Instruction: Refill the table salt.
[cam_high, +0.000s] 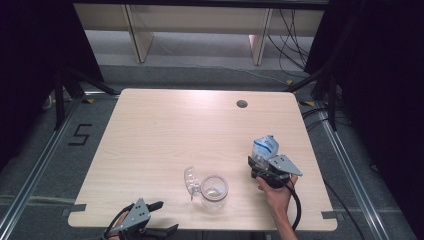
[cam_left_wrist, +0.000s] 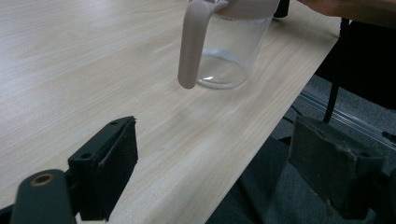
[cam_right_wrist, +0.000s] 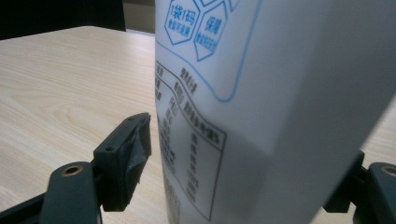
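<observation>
A clear glass jug (cam_high: 214, 190) stands near the table's front edge, its hinged lid (cam_high: 190, 180) flipped up on the left. In the left gripper view the jug (cam_left_wrist: 229, 56) shows a beige handle (cam_left_wrist: 191, 44) just ahead of my left gripper (cam_left_wrist: 215, 126), which is open and holds nothing. The left gripper (cam_high: 166, 218) sits at the front edge, left of the jug. A white pouch with blue print (cam_high: 264, 147) stands upright to the jug's right. My right gripper (cam_high: 258, 164) is shut on its lower part. The pouch (cam_right_wrist: 261, 93) sits between the black pads (cam_right_wrist: 133, 147).
The light wooden table (cam_high: 165, 130) has a round cable hole (cam_high: 242, 104) at the back right. Its front edge (cam_left_wrist: 261, 116) runs close under the left gripper. Beyond it lie grey floor, metal rails and cables.
</observation>
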